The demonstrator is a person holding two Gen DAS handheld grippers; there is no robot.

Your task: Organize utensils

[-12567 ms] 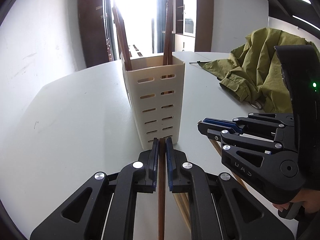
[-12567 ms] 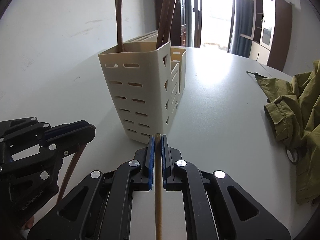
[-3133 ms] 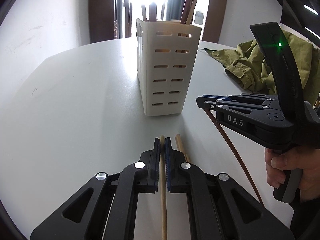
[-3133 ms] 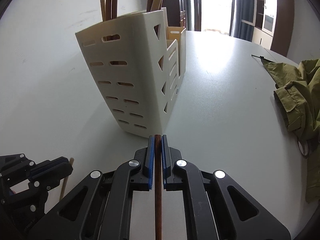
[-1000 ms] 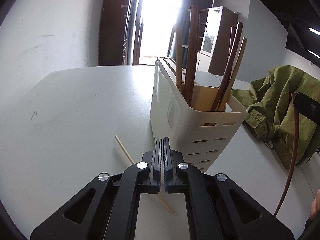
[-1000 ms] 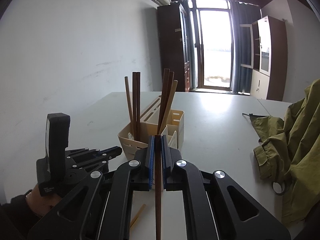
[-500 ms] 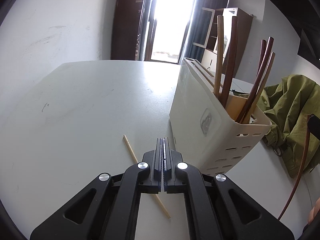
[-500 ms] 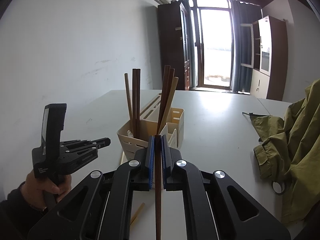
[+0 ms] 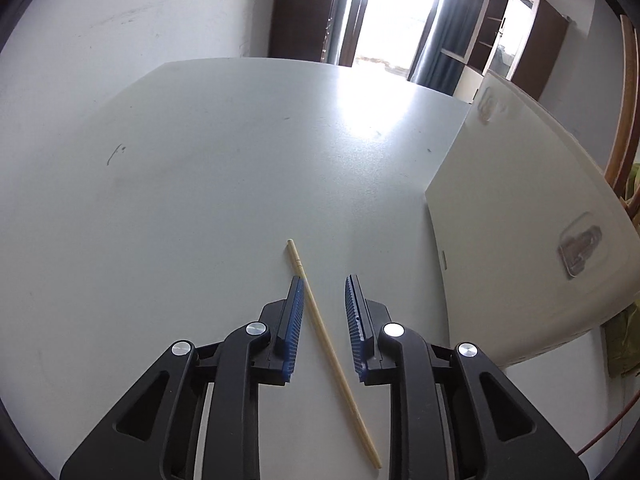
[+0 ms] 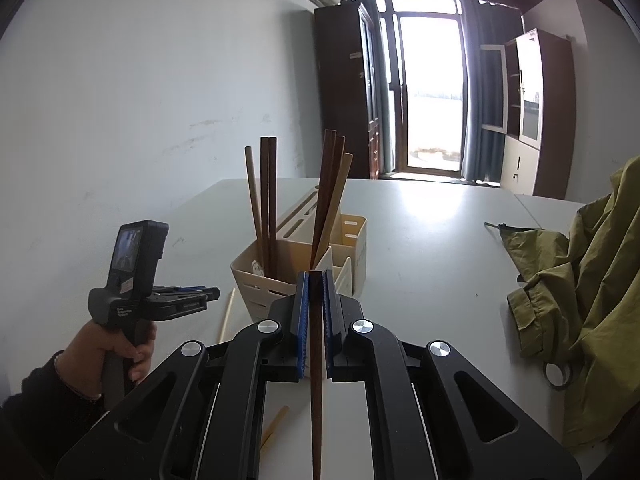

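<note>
Left gripper (image 9: 322, 280) wide, straddling pale chopstick (image 9: 320, 326) — right gripper (image 10: 315, 274) clamps dark chopstick (image 10: 316, 380).

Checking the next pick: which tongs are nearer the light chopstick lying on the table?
Left. The left tongs are open, straddling the light chopstick. The right tongs, shut on a dark chopstick, are farther off.

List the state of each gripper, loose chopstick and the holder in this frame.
left gripper: open, fingers straddling the light chopstick
light chopstick: lying flat on the table, not gripped
right gripper: shut on the dark chopstick
dark chopstick: clamped between the fingers
utensil holder: upright, chopsticks standing inside
</note>
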